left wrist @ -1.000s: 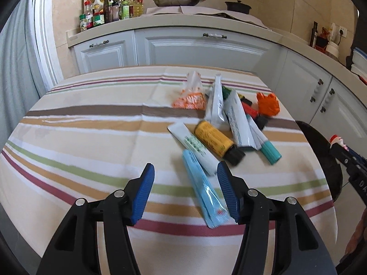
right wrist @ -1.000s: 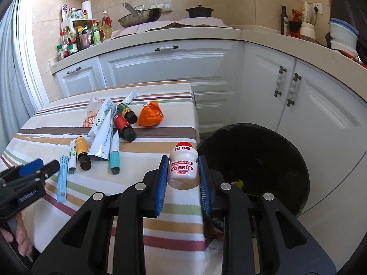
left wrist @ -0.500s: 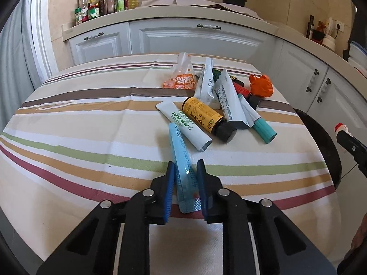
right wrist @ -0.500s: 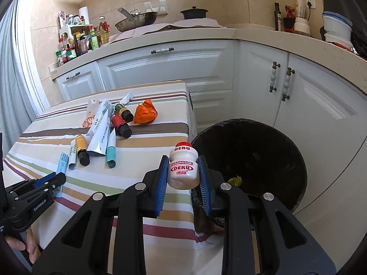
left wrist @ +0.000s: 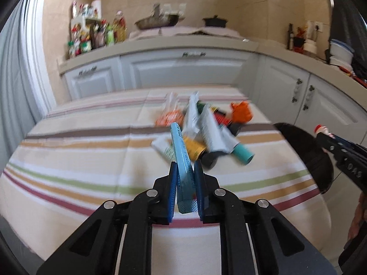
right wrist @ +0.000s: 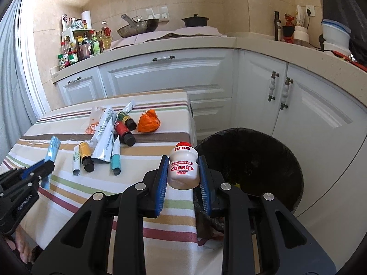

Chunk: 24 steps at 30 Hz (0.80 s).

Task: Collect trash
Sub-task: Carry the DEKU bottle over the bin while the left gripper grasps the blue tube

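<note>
With the left gripper (left wrist: 185,189) jaws clamping the blue tube (left wrist: 182,160) and the right gripper (right wrist: 184,175) jaws clamping the white bottle (right wrist: 183,168), you hold both ready for the bin (right wrist: 263,155).

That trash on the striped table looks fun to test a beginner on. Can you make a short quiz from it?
1. True or false: the right gripper is shut on a white DEKU bottle.
2. What does the left gripper hold?
3. The black trash bin stands: A) on the table B) beside the table.

Key: 1 true; 2 light blue tube; 3 B.
</note>
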Each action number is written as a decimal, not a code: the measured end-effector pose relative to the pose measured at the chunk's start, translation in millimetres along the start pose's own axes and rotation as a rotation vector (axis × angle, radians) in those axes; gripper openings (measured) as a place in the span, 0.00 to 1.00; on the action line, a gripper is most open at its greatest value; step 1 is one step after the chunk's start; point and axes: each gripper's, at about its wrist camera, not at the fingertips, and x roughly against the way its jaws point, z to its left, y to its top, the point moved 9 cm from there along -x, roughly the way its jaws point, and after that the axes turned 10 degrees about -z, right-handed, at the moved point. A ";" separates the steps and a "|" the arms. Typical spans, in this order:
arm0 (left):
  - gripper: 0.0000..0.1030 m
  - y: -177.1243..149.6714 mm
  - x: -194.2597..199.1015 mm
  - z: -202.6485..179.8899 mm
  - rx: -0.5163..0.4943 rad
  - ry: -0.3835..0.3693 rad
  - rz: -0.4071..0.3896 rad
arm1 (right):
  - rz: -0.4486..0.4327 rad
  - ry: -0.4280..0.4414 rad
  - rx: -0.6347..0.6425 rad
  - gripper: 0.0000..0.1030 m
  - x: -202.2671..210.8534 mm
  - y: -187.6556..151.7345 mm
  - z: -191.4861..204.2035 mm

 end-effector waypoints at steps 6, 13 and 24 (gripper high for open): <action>0.15 26.8 -3.7 -26.2 -0.029 -0.070 -0.065 | -0.047 -0.046 -0.003 0.25 9.0 14.5 -14.9; 0.15 53.6 -17.9 -67.2 -0.052 -0.175 -0.099 | -0.091 -0.119 -0.016 0.25 15.5 31.9 -41.5; 0.15 76.8 -30.9 -123.4 -0.095 -0.280 -0.132 | -0.115 -0.190 -0.022 0.25 13.7 46.1 -76.2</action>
